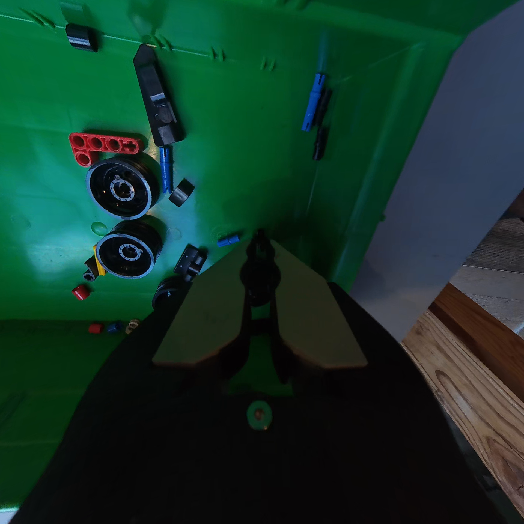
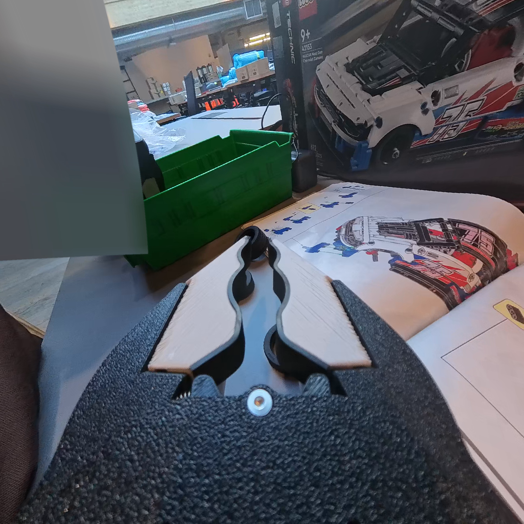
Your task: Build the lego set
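In the left wrist view my left gripper (image 1: 259,241) reaches into the green bin (image 1: 255,141). Its fingers are shut on a small black piece (image 1: 259,233) that sticks out past the tips, just above the bin floor. Near it lie a short blue pin (image 1: 228,241), two black wheels (image 1: 123,188) (image 1: 127,252), a red angled beam (image 1: 105,144), a long black piece (image 1: 157,93) and blue and black pins (image 1: 313,102). In the right wrist view my right gripper (image 2: 256,241) is shut on a small black tyre (image 2: 258,238), held over the edge of the open instruction booklet (image 2: 368,269).
The green bin (image 2: 215,198) stands left of the booklet, with the set's box (image 2: 397,85) upright behind. A grey mat (image 2: 99,297) lies under my right gripper. A wooden table edge (image 1: 467,382) runs right of the bin. Small red and blue bits (image 1: 95,328) lie by the bin's near wall. One gripper's finger ends stand about 30 cm off the other's.
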Tool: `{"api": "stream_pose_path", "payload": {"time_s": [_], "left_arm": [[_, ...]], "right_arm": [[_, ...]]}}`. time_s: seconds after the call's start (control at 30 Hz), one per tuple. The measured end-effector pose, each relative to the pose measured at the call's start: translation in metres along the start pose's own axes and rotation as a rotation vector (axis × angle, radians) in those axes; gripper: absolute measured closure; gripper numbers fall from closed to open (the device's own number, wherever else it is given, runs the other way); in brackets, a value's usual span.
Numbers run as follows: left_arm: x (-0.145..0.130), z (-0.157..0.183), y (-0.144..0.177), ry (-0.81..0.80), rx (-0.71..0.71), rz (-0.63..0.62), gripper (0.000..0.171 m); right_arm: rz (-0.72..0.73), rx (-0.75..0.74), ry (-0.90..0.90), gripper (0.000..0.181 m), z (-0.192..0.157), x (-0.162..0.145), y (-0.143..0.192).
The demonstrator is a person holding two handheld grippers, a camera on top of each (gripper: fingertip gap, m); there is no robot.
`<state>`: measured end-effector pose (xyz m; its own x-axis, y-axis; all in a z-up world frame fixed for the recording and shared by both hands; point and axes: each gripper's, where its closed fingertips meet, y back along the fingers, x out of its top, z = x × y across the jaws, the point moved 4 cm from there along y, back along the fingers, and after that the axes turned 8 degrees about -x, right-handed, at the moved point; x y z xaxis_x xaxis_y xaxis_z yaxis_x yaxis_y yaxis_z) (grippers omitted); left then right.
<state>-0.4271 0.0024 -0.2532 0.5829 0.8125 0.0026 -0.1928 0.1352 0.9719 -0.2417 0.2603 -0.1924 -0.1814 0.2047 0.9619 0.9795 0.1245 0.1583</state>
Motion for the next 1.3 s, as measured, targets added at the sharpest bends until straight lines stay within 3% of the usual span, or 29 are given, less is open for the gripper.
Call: {"api": "stream_pose_path", "payload": {"time_s": [0.3, 0.47, 0.6, 0.7, 0.83, 1.03, 1.3], "left_arm": [[0.003, -0.002, 0.013, -0.016, 0.060, 0.014, 0.170], [0.035, 0.004, 0.075, 0.029, 0.214, 0.266, 0.170], [0.086, 0.041, 0.107, 0.024, 0.288, 0.446, 0.169], [0.131, 0.080, 0.094, -0.007, 0.229, 0.519, 0.170], [0.168, 0.109, 0.043, 0.026, 0.107, 0.508, 0.170], [0.166, 0.096, -0.016, 0.195, 0.100, 0.462, 0.170], [0.167, 0.088, -0.028, 0.239, 0.099, 0.481, 0.164]], "right_arm": [[-0.002, 0.007, 0.007, 0.171, -0.002, 0.001, 0.000], [0.006, 0.004, 0.036, 0.171, -0.006, 0.004, 0.002], [0.028, 0.004, 0.070, 0.171, -0.012, 0.011, 0.006], [0.040, -0.002, 0.094, 0.171, -0.016, 0.014, 0.009], [0.065, -0.006, 0.113, 0.171, -0.019, 0.021, 0.015], [0.113, -0.006, 0.141, 0.171, -0.026, 0.032, 0.025], [0.124, -0.010, 0.185, 0.172, -0.033, 0.034, 0.026]]}}
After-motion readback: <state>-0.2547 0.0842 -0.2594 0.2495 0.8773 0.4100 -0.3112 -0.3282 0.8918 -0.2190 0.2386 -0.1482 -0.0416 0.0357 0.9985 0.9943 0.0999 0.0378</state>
